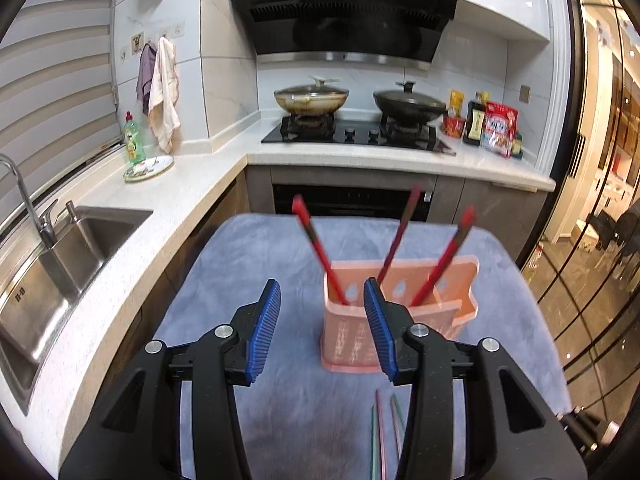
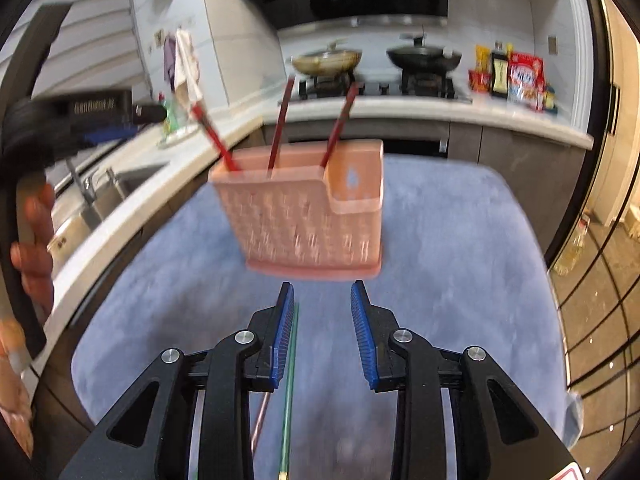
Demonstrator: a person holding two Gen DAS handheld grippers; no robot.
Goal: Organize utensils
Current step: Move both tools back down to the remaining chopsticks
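**Blue cloth, pink holder, loose chopsticks left to collect**

Blue-grey plush cloth (image 1: 248, 264) covers the surface, and everything in play sits on it. The pink utensil holder (image 2: 304, 224) stands upright near the middle of the cloth, with three red chopsticks (image 1: 316, 248) leaning out of its tall rear compartment. On the near side of the holder lie a few thin loose chopsticks (image 1: 380, 436), greenish and pinkish, flat on the cloth.

The left gripper (image 1: 322, 330) hangs just short of the holder, fingers apart and nothing between them. The right gripper (image 2: 322, 332) hovers over the cloth on the holder's near side, fingers apart too; a green chopstick (image 2: 290, 380) runs beside its left finger, not clamped.

It looks like the pick-up stage for the remaining sticks. Next, I'd guess, a gripper must straddle one stick, close, then lift it into the holder.
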